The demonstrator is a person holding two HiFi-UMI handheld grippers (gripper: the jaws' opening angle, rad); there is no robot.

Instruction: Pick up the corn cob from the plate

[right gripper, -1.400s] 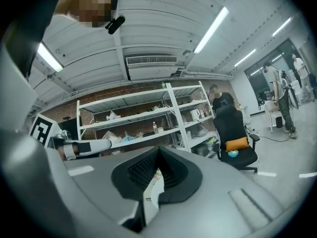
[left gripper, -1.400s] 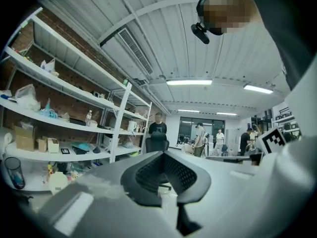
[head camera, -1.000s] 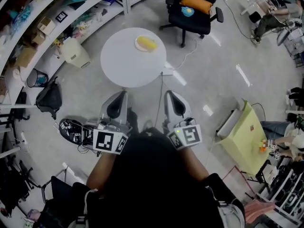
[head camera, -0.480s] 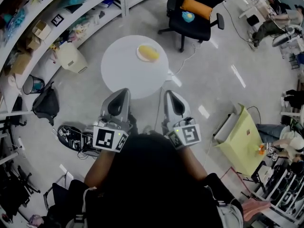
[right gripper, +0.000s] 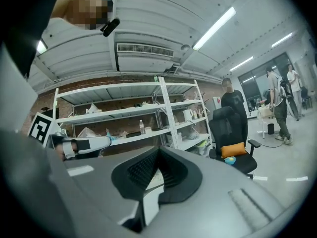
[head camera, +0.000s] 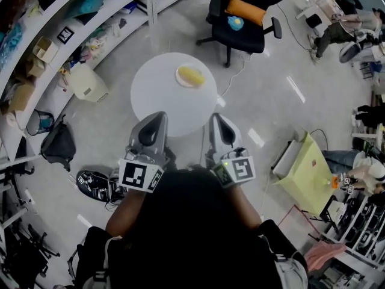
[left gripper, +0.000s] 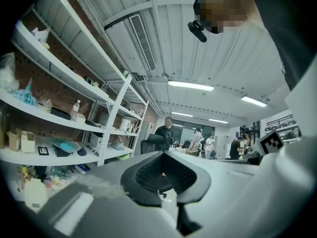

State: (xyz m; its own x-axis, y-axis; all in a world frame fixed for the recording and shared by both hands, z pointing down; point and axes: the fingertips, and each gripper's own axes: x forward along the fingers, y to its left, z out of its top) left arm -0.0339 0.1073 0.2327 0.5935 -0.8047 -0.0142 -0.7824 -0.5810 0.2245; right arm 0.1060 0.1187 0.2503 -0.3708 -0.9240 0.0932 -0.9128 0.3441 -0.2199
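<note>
Corn cob, yellow, lies on a small pale plate; the plate sits on the far right part of a round white table, which otherwise shows bare. Nothing touches cob or plate. Both grippers are on the near side of the table, side by side, pointing level toward it and well apart from the plate. The left gripper has its tip over the table's near edge in the head view; the right gripper is at the near right edge. Left gripper view: jaws together at the tips, only the hollow between the ribbed pads, nothing in it. Right gripper view: the same, jaws closed and empty. Each marker cube sits close to the person's dark top. Beyond the table stands a black office chair with an orange cushion on the seat. Curved white shelves loaded with boxes and clutter run along the left, a pale bin and a black bag on the floor below them. A yellow-green box stands on the floor to the right.
</note>
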